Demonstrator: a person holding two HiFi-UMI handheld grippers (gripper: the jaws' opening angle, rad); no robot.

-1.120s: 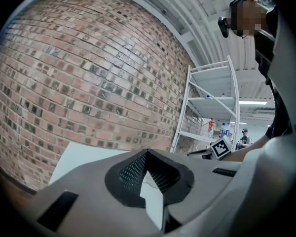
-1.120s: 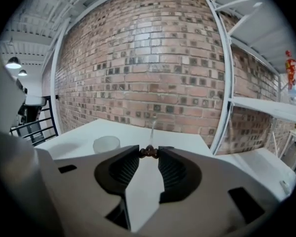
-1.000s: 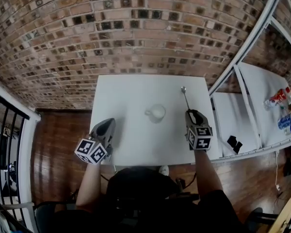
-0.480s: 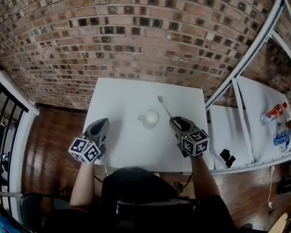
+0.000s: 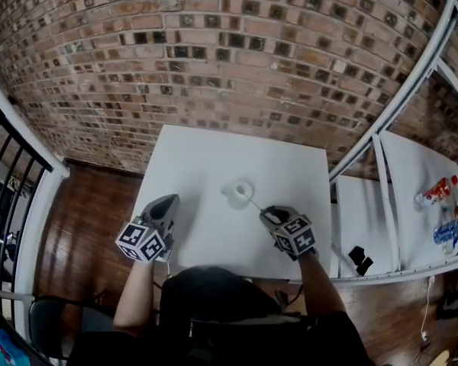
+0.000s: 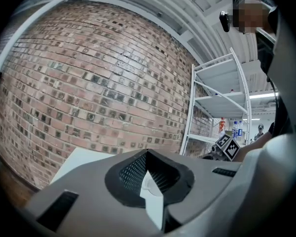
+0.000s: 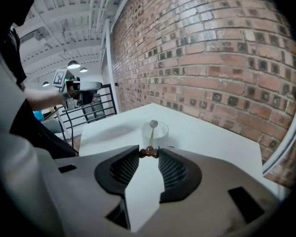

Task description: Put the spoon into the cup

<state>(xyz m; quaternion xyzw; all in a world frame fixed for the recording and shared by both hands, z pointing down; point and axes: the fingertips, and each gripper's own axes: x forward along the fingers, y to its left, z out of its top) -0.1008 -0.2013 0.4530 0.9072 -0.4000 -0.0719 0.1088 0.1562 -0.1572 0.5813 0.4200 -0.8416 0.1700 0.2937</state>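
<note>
Closest to me, at about 7 o'clock from the cup, my left gripper sits over the near edge of the table. Its fingers are clenched tip to tip on nothing, so it's basically just along for the ride.

Over at 5 o'clock from the cup is my right gripper. Its fingers are pinched on the brown tail end of the spoon, which sticks out ahead toward 12 o'clock. The bowl end is right at the mouth of the cup, which stands upright near the middle of the table.

Progress-wise I'd say we're most of the way there. The spoon is picked up, carried over and lined up with the cup. What's left, I reckon, is dipping it in properly and letting go.

Stuff I honestly can't call:
- Whether the spoon's bowl is already below the rim or just hovering over it. It overlaps the far rim in the right gripper view, and the head view is way too small.
- Whether the spoon is touching the cup at all.
- The foot of the cup, which is cut off behind my own gripper.

Past the table at 12 o'clock it's just the brick wall, with a white shelf rack off at 2 o'clock.
</note>
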